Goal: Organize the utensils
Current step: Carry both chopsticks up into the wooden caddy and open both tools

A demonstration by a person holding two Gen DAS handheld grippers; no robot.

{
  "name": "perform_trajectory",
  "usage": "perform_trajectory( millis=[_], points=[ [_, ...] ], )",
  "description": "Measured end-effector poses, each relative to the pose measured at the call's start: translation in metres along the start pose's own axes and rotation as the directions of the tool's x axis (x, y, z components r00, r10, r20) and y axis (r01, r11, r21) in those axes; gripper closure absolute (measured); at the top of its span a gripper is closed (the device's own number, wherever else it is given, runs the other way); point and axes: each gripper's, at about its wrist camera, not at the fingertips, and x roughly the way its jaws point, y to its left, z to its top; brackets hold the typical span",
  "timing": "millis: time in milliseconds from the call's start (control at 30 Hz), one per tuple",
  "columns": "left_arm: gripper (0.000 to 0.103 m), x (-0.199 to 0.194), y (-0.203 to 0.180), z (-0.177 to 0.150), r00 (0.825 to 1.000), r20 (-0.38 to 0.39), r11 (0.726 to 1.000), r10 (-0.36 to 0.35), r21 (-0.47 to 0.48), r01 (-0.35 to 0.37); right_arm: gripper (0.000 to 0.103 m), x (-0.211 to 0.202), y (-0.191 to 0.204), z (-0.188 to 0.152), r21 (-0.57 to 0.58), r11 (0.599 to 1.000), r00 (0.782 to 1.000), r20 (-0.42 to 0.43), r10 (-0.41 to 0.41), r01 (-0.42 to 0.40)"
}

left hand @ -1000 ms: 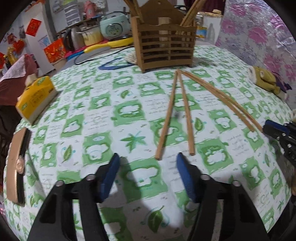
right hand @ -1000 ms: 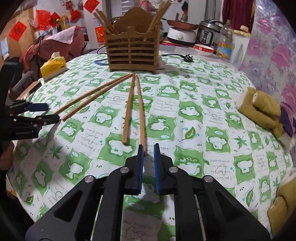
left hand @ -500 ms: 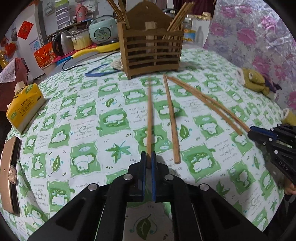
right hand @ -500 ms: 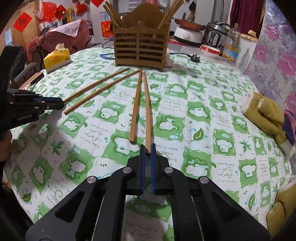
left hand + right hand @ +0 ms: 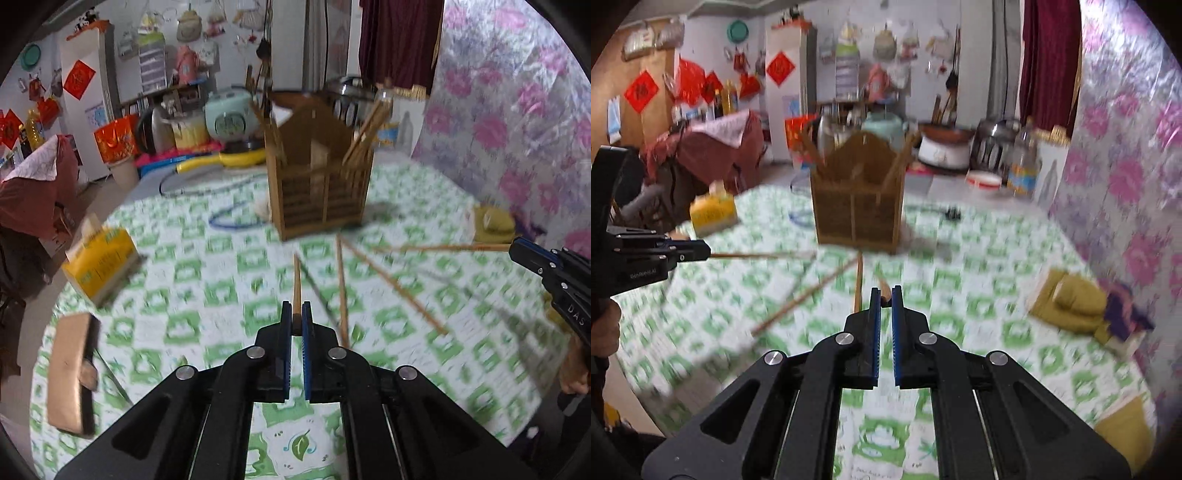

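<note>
Gripping one chopstick [image 5: 296, 280] by its near end, the left tool [image 5: 294, 317] is clamped tight; two more [image 5: 341, 291] lie loose on the worktop [image 5: 221, 295] just to its right, and the holder [image 5: 321, 184] at the far side already has several. In the right view, the right tool [image 5: 883, 301] pinches another chopstick [image 5: 884, 290], so at least two remain. "DAS" and "GenRobot.AI" show on the opposite tools.

Both wrist cameras look forward and down over the near table edge; both share the far wooden holder [image 5: 320, 181] [image 5: 857, 206]
</note>
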Motion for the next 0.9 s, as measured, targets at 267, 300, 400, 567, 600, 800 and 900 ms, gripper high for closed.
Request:
perform_trajectory(
  millis=[267, 300, 400, 567, 600, 800, 900],
  points=[
    [0.098, -0.033, -0.007, 0.055, 0.998, 0.057, 1.000, -0.025, -0.008, 0.026, 0.096, -0.025, -0.006, 0.050, 0.025, 1.000, 0.996, 0.089, -0.003, 0.001],
    [0.098, -0.036, -0.010, 0.064, 0.998, 0.064, 1.000, -0.028, -0.004, 0.028, 0.096, -0.027, -0.006, 0.054, 0.030, 1.000, 0.996, 0.095, -0.004, 0.001],
    [0.098, -0.041, -0.018, 0.083, 0.996, 0.079, 0.999, -0.037, 0.009, 0.036, 0.096, -0.031, -0.011, 0.070, 0.046, 0.999, 0.993, 0.120, 0.005, -0.010],
    [0.098, -0.050, -0.033, 0.123, 0.990, 0.134, 0.999, -0.041, 0.036, 0.037, 0.097, -0.032, -0.012, 0.101, 0.054, 0.998, 0.984, 0.176, 0.024, -0.034],
    [0.098, -0.051, -0.035, 0.131, 0.988, 0.148, 0.999, -0.041, 0.038, 0.036, 0.096, -0.031, -0.012, 0.106, 0.055, 0.998, 0.982, 0.185, 0.025, -0.036],
    [0.098, -0.061, -0.035, 0.198, 0.965, 0.260, 1.000, -0.021, 0.006, 0.020, 0.097, -0.013, -0.010, 0.164, 0.089, 0.994, 0.961, 0.274, 0.039, -0.066],
    [0.098, -0.057, -0.027, 0.228, 0.949, 0.314, 0.999, -0.012, -0.037, 0.025, 0.097, 0.000, -0.010, 0.189, 0.107, 0.992, 0.950, 0.311, 0.037, -0.074]
  ],
)
